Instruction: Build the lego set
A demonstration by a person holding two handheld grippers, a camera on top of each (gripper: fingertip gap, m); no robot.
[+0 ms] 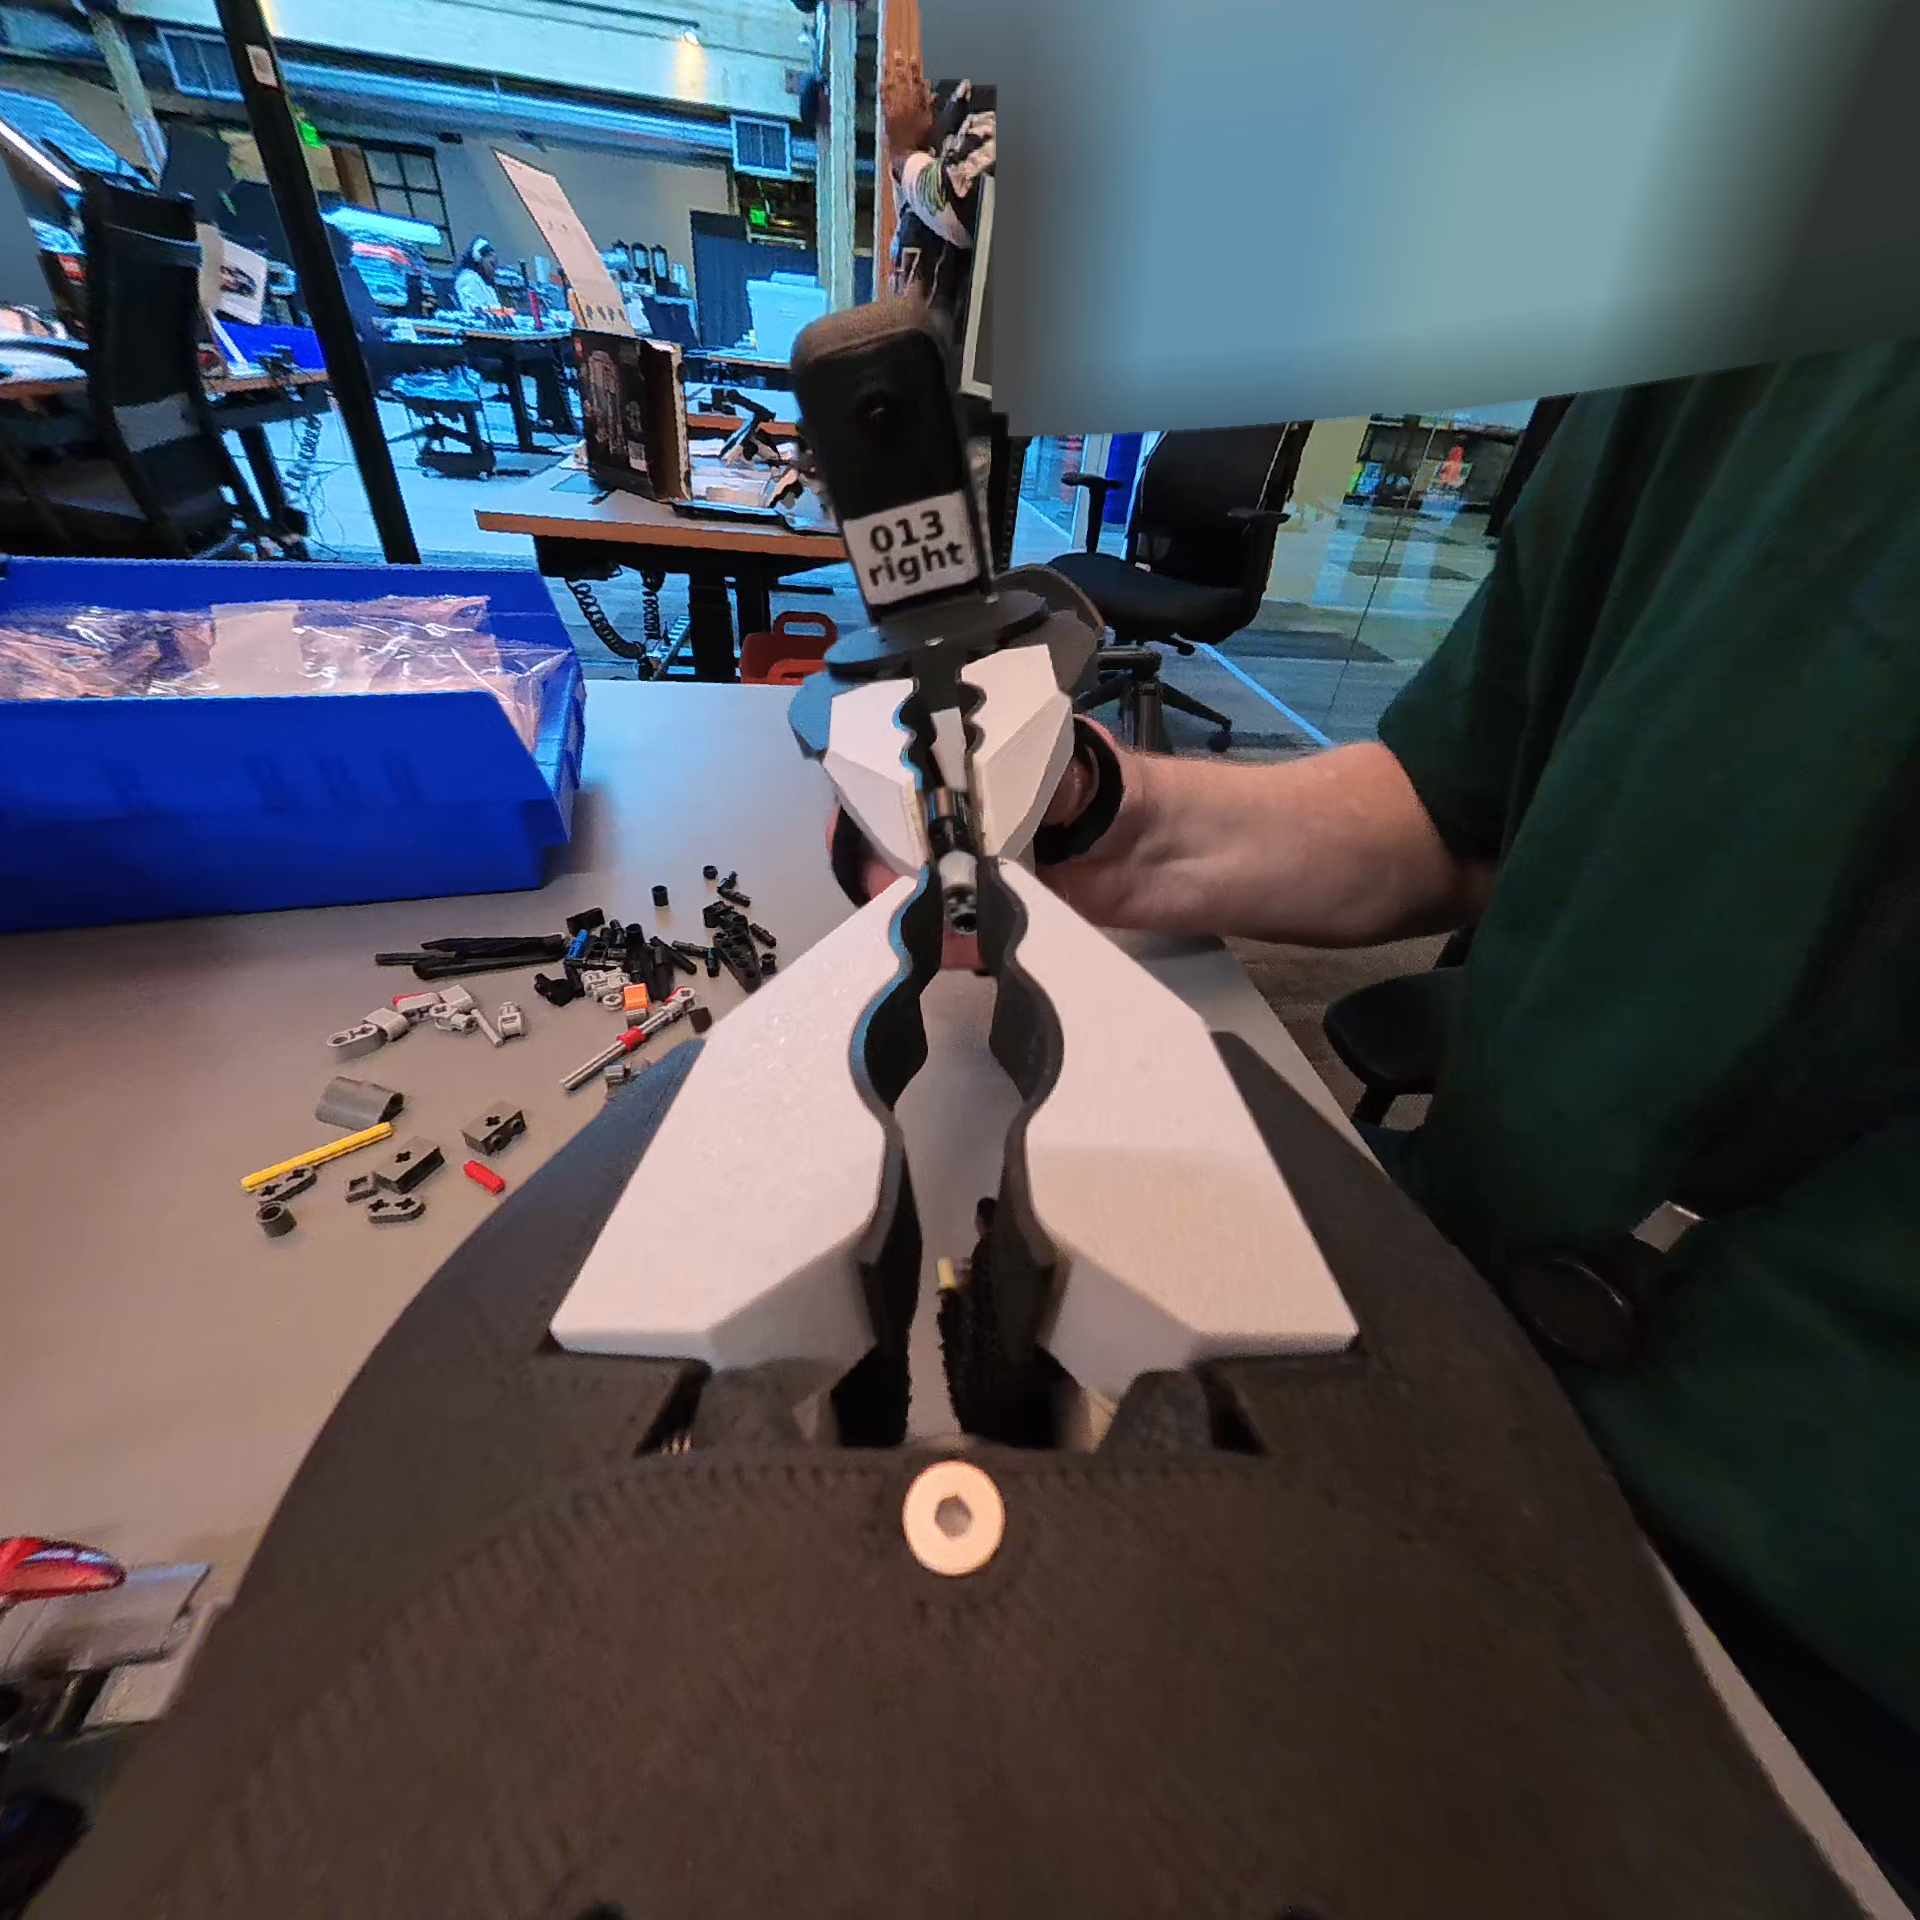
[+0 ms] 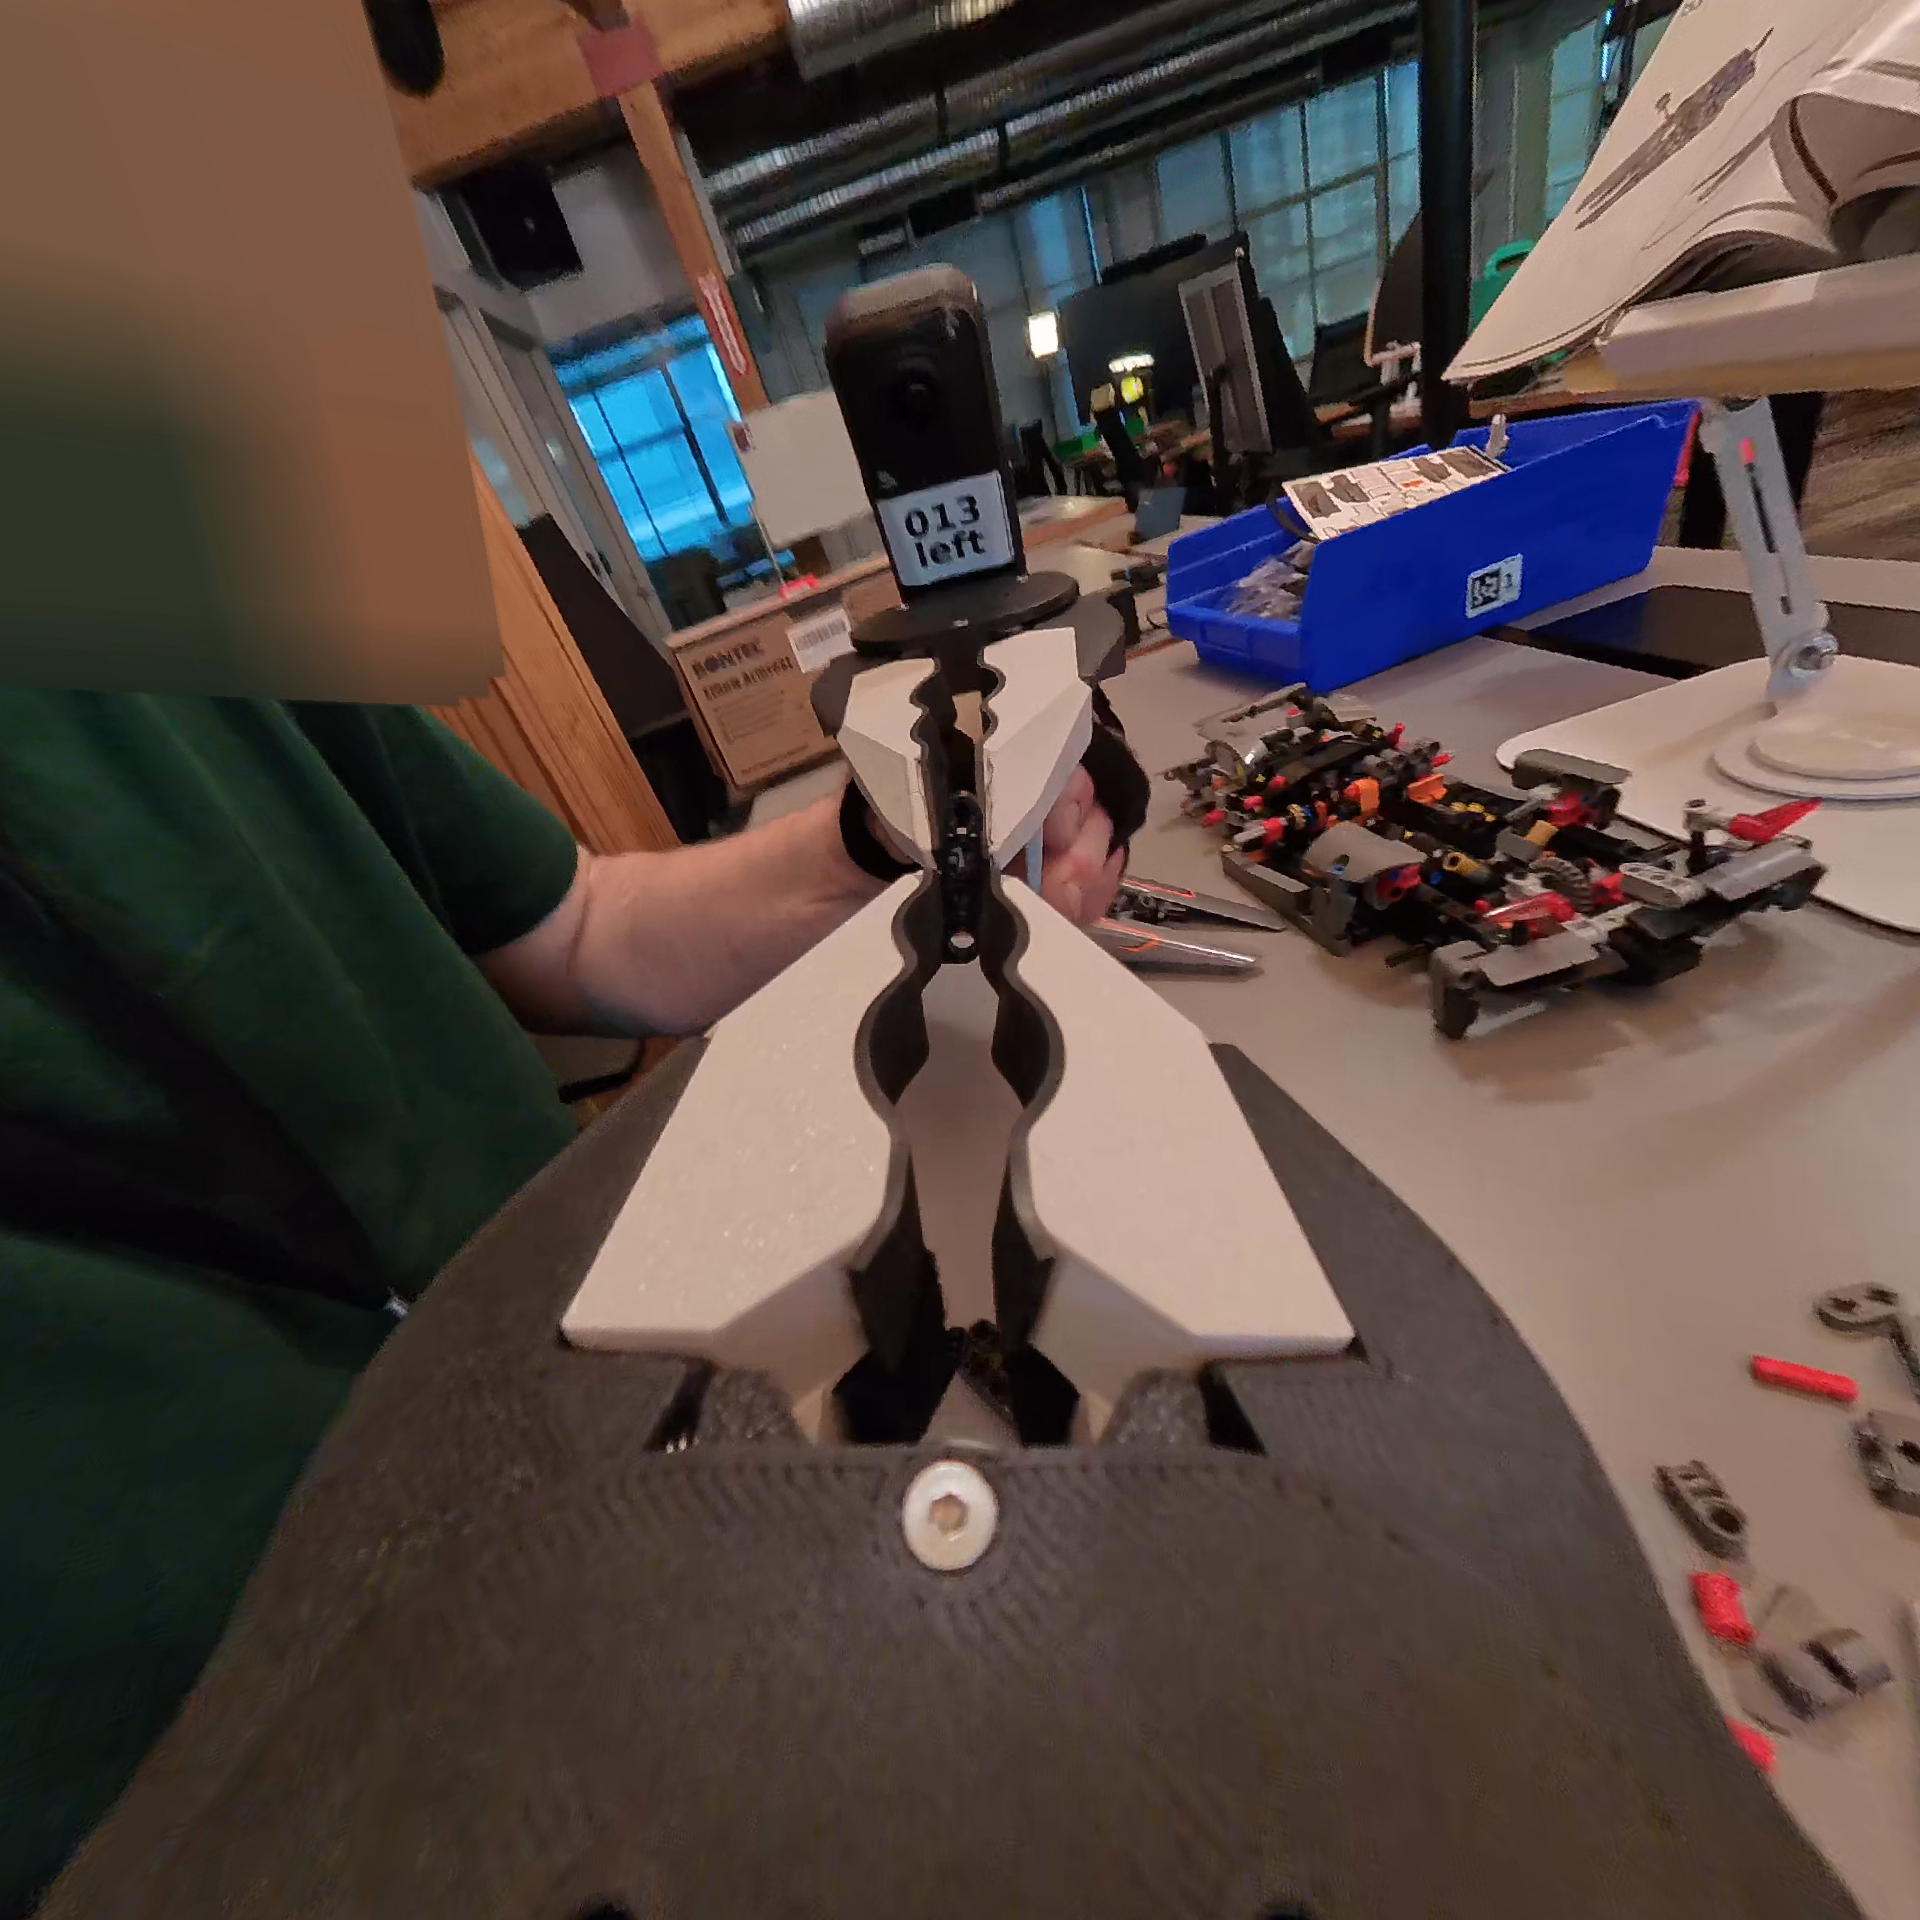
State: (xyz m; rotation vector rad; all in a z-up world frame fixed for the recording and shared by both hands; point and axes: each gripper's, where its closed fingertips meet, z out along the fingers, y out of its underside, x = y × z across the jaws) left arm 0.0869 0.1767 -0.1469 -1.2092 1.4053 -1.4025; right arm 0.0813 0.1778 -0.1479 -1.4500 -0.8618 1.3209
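The left gripper (image 1: 956,930) and the right gripper (image 2: 961,935) meet tip to tip above the grey worktop (image 1: 156,1039), each held by a hand. In the left wrist view, the right gripper's jaws are clamped on a small grey and black lego piece (image 1: 954,883), and the left jaws are closed around its near end. In the right wrist view, a black lego beam (image 2: 958,873) is pinched in the left gripper's jaws, its end sitting between the right jaws.

Only the left wrist view shows the loose lego parts (image 1: 499,1039) scattered on the worktop near a blue bin (image 1: 281,769). Only the right wrist view shows the half-built lego car chassis (image 2: 1496,852), an instruction booklet (image 2: 1714,177) on a stand, and another blue bin (image 2: 1455,561).
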